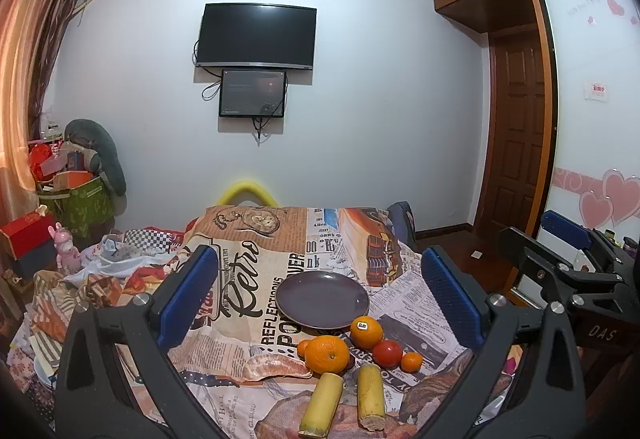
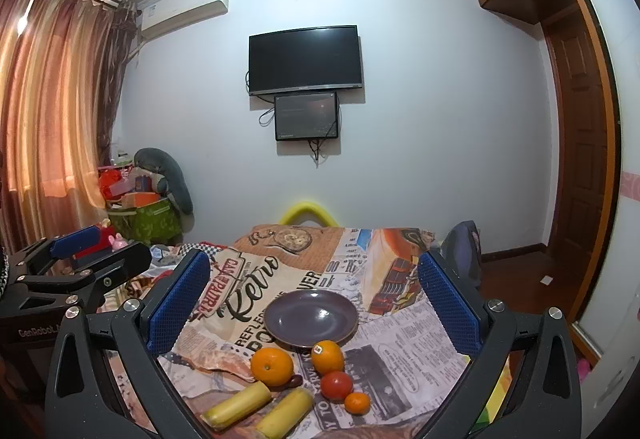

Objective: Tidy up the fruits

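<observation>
Both my tools hang wide open and empty, left tool [image 1: 320, 303] and right tool [image 2: 314, 307]. Ahead of them the plate [image 2: 311, 317] waits bare on the surface [image 2: 404, 335]. The orange [image 2: 272, 366], tomato [image 2: 336, 385] and tangerine [image 2: 357, 402] sit crowded below; I judge a nudge could roll them

Fruits crowd the desk [image 2: 400, 343] edge nearest me: oranges [image 2: 272, 366], tomato [image 2: 336, 385], yellow stalks [image 2: 236, 404]; beyond them the plate [image 2: 311, 317] lies bare.
</observation>
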Demonstrator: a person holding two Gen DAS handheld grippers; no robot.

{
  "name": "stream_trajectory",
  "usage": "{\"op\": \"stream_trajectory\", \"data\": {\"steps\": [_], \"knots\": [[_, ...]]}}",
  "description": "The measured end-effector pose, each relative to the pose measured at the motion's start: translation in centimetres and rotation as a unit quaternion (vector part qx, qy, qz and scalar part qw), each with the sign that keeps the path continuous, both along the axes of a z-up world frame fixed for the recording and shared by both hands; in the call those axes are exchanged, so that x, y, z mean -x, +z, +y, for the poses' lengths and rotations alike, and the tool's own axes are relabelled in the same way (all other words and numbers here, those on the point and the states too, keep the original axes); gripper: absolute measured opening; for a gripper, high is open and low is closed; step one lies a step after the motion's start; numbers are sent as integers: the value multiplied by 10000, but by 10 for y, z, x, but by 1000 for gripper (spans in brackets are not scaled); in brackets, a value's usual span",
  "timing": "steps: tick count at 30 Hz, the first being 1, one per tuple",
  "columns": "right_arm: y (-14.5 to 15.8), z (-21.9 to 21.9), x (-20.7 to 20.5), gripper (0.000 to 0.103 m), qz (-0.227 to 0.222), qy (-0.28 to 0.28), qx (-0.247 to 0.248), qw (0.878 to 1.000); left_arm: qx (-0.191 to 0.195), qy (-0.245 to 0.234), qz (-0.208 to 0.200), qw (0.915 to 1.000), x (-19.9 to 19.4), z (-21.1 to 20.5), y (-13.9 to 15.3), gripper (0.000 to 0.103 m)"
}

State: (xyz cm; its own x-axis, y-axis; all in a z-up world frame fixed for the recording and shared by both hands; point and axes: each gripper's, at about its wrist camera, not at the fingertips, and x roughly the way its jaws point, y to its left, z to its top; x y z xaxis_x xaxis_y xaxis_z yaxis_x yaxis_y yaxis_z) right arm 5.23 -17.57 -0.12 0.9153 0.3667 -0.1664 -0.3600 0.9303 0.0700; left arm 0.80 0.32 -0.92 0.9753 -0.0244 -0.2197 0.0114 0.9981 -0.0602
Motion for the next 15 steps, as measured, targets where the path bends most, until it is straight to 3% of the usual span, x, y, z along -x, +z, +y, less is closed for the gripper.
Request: {"op": "stream_trajectory", "data": {"steps": [5,7,10,15], "knots": [[-6,0,-6,103,127,80,-3,9999,-33,-30,26,10000,-2,0,0,102],[-9,0,-8,102,187,93,11,9998,-15,-72,83,9999,-4,0,-1,98],[-16,1,-15,93,374,137,59,9992,-12,-105,222,9997,-10,2,-3,87],[-34,5,-24,82,718,157,231,9970,-23,-68,382,9992,-20,6,-11,84]]}}
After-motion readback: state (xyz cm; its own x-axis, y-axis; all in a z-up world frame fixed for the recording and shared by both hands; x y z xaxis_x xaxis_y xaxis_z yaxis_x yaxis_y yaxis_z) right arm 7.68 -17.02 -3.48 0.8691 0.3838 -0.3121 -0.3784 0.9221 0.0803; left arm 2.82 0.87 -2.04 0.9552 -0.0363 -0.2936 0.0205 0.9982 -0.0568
